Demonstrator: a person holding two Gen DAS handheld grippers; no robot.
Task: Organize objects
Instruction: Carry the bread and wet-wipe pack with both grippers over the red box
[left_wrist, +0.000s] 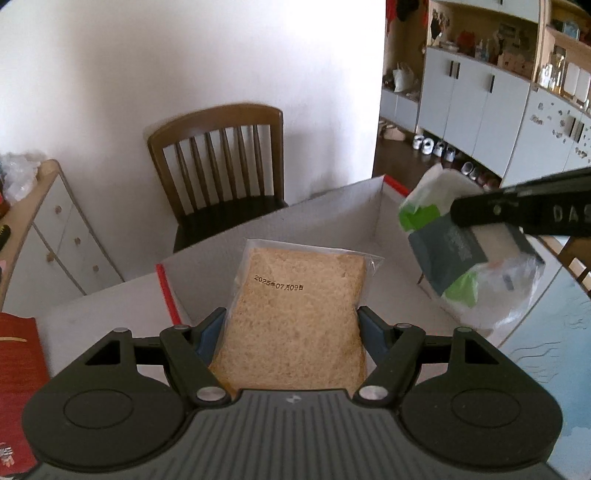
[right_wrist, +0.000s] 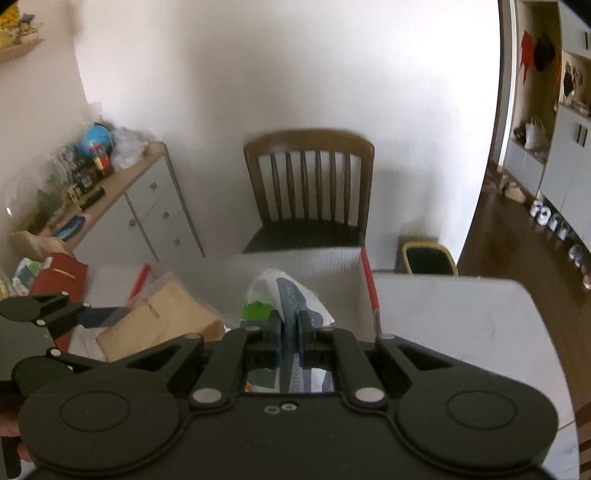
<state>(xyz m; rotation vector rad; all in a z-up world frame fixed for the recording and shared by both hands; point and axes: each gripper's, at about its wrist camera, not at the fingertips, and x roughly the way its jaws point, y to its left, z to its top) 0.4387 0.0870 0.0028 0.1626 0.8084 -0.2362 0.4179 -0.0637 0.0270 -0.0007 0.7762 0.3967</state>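
My left gripper (left_wrist: 291, 325) is shut on a clear-bagged slice of brown bread (left_wrist: 295, 302) with a printed date, held over the open white cardboard box (left_wrist: 325, 221). My right gripper (right_wrist: 291, 325) is shut on a white, green and dark blue-grey plastic packet (right_wrist: 288, 295), held above the box's right side. The packet (left_wrist: 465, 251) and the right gripper's black finger (left_wrist: 517, 210) also show at the right of the left wrist view. The bread (right_wrist: 162, 317) and the left gripper's fingers (right_wrist: 99, 315) show at the left of the right wrist view.
The box has red-edged flaps (left_wrist: 168, 291). A wooden chair (left_wrist: 221, 166) stands behind the table by the white wall. A red bag (left_wrist: 18, 354) lies at the left. A low cabinet (right_wrist: 147, 206) with clutter stands at the left. Shelving (left_wrist: 498, 92) lines the right.
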